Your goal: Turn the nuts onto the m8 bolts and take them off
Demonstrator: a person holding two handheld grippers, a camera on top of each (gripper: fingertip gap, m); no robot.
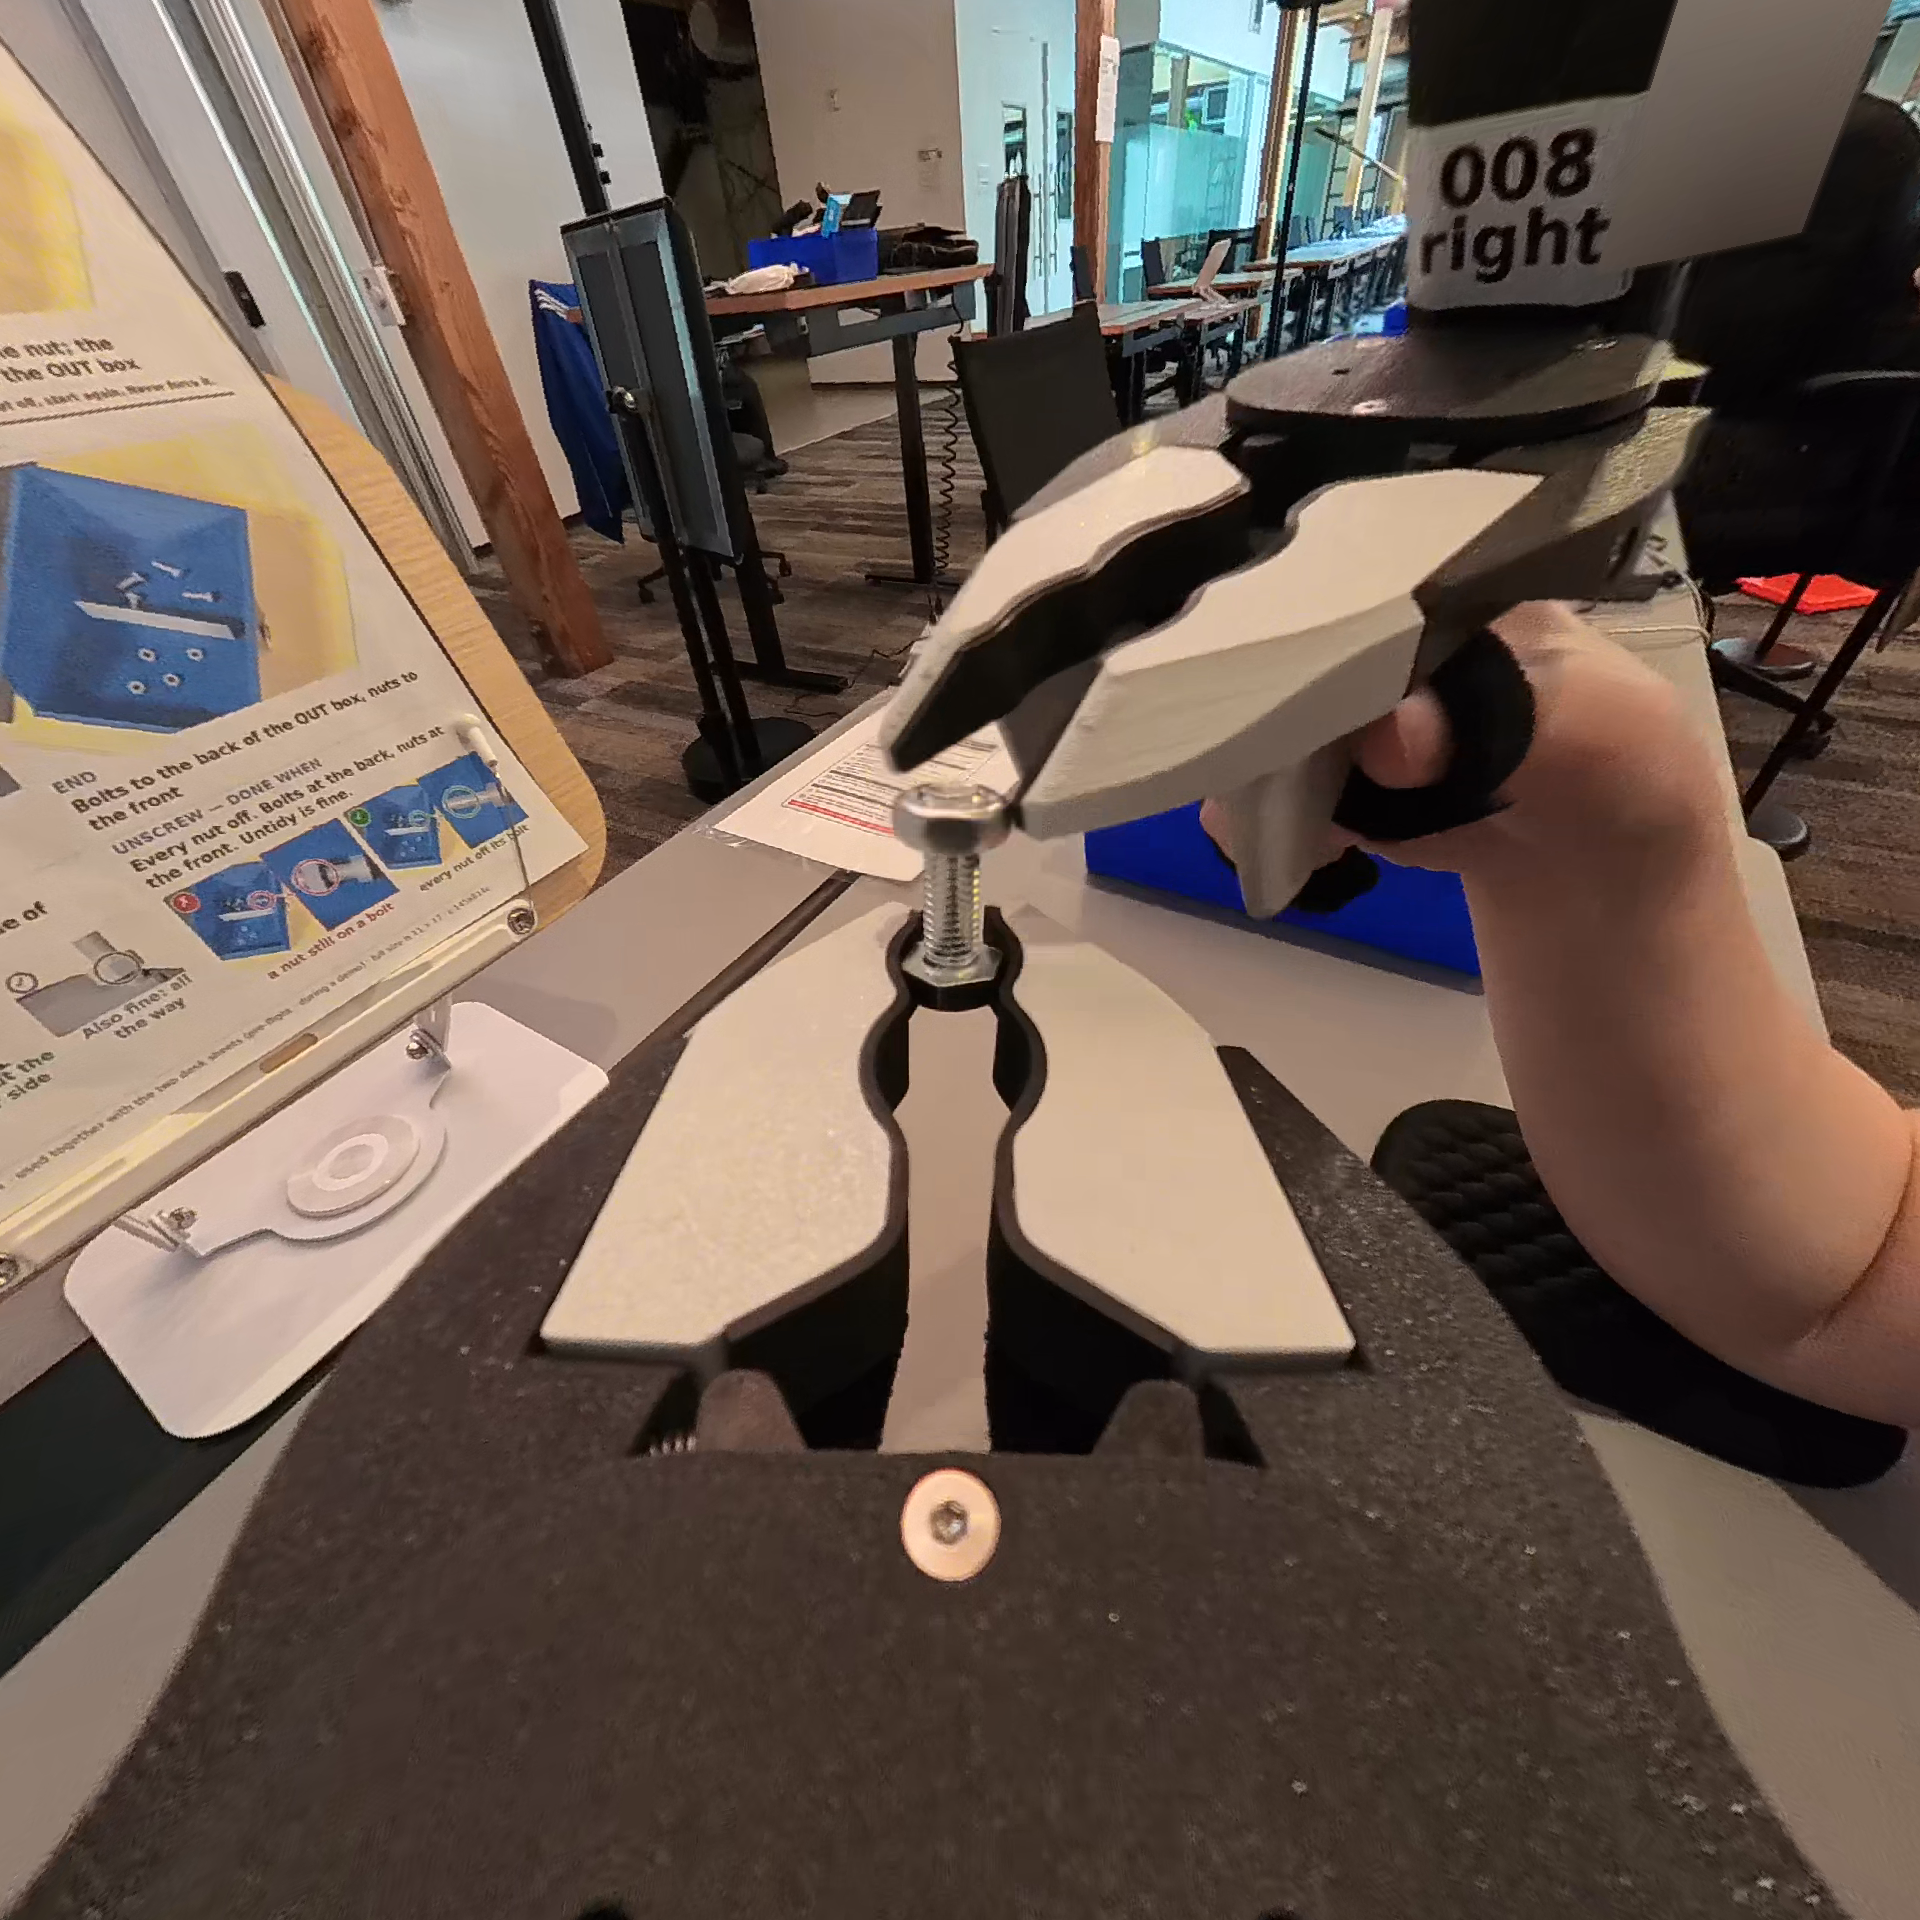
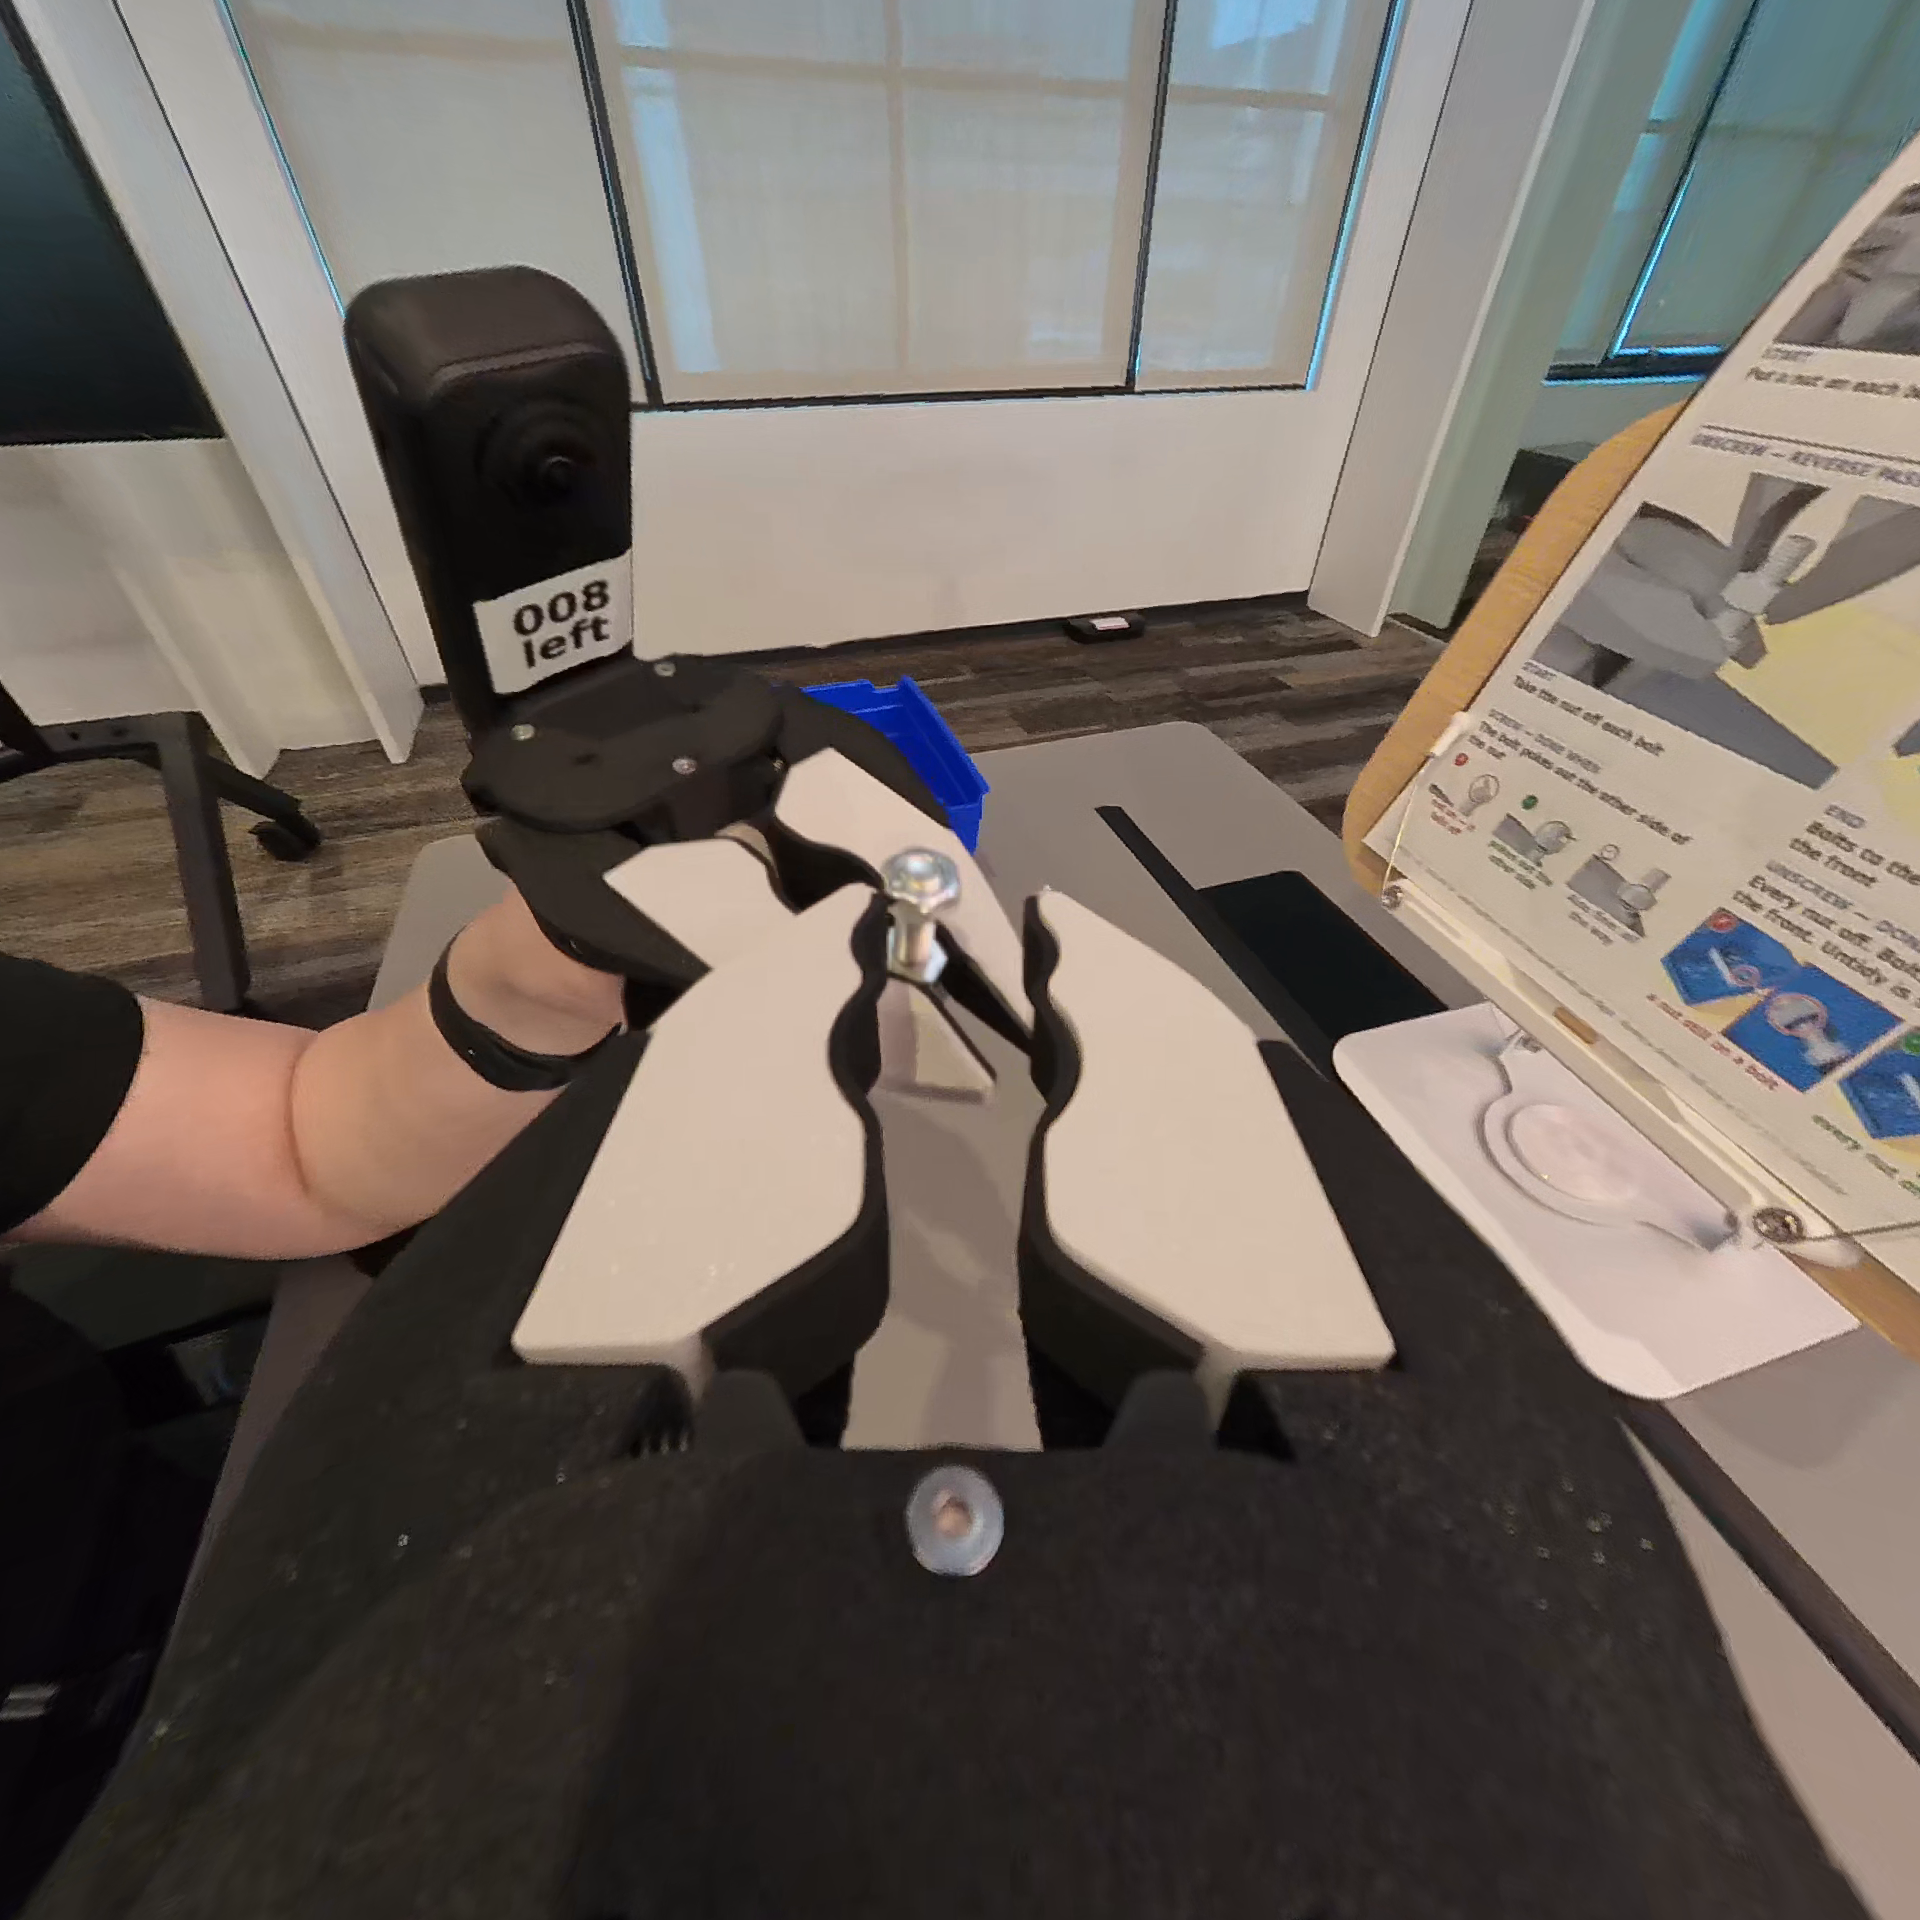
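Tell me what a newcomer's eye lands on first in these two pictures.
First, the shiny bolt standing head-up at the centre, its nut clamped between the left gripper tips. Just above it, the right gripper reaches down from the right, open, its tips at the bolt head. Off to the side, a propped instruction sheet leans on a white stand, with a blue bin behind the grippers.

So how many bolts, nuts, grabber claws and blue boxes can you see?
Bolts: 1, standing upright
Nuts: 1, on the bolt's lower end, gripped by the left gripper
Grippers: 2, the left gripper and the right gripper
Blue bins: 1 in each view; cannot tell if it is the same bin
Total: 5
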